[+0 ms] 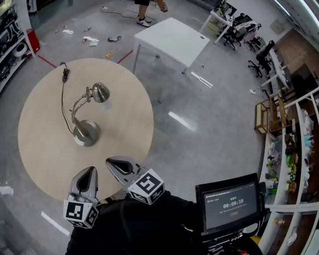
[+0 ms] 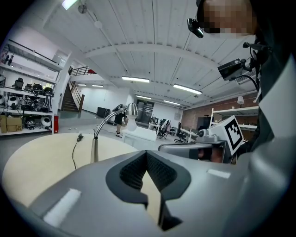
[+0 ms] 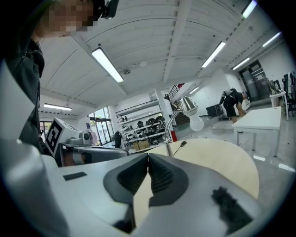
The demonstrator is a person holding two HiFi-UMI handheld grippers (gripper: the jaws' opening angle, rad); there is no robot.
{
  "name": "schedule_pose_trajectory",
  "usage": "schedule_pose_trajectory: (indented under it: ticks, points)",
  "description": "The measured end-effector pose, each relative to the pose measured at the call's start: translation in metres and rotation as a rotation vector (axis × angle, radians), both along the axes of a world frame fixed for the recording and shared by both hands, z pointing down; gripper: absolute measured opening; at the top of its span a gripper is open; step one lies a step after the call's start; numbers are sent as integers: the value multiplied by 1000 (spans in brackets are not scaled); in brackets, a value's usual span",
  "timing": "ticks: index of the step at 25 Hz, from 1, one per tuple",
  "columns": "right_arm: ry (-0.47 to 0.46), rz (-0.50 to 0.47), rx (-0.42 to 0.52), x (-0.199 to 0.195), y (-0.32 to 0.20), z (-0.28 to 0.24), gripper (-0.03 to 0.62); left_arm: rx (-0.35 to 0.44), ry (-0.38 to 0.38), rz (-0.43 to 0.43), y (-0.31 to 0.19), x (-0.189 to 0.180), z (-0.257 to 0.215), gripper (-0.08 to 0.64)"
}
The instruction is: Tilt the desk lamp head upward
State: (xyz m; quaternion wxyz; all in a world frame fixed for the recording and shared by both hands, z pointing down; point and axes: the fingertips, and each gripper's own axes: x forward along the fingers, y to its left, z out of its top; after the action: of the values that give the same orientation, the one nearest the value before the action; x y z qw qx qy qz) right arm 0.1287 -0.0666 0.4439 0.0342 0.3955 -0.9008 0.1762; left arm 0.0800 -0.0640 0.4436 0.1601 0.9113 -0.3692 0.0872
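The desk lamp [image 1: 85,133] stands on the left half of a round, pale wooden table [image 1: 124,134], its round metal base flat on the top. A curved neck [image 1: 76,107] rises from the base to the lamp head [image 1: 100,92], which faces downward with a white bulb [image 3: 196,122] showing under the shade. A thin black cord [image 1: 62,102] runs from the base toward the far edge of the table, and its plug seems to lie loose on the wood there.

The 2 grippers hang over the table's near edge, well apart from the lamp. The left gripper [image 1: 91,172] has its ribbed pads pressed together with nothing between them, and its tip points toward the lamp. The right gripper [image 1: 113,163] sits just beside it, jaws likewise clenched and empty.

Below the grippers, a small screen [image 1: 228,204] shows a timer. Beyond the round table stands 1 white rectangular table [image 1: 172,40] on the grey floor, and a person [image 1: 144,10] stands at the far end of the room.
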Motion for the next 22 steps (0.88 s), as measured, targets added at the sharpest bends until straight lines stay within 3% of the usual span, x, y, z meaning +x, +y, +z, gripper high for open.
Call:
schedule_pose_trajectory:
  ticks: [13,22]
  points:
    - [35,74,-29,6,-7,20,6,-3,20,93,-13,13,25,6]
    - [34,89,-35,-5,-7,12,6,-13,19,66,-13,-10,13,6]
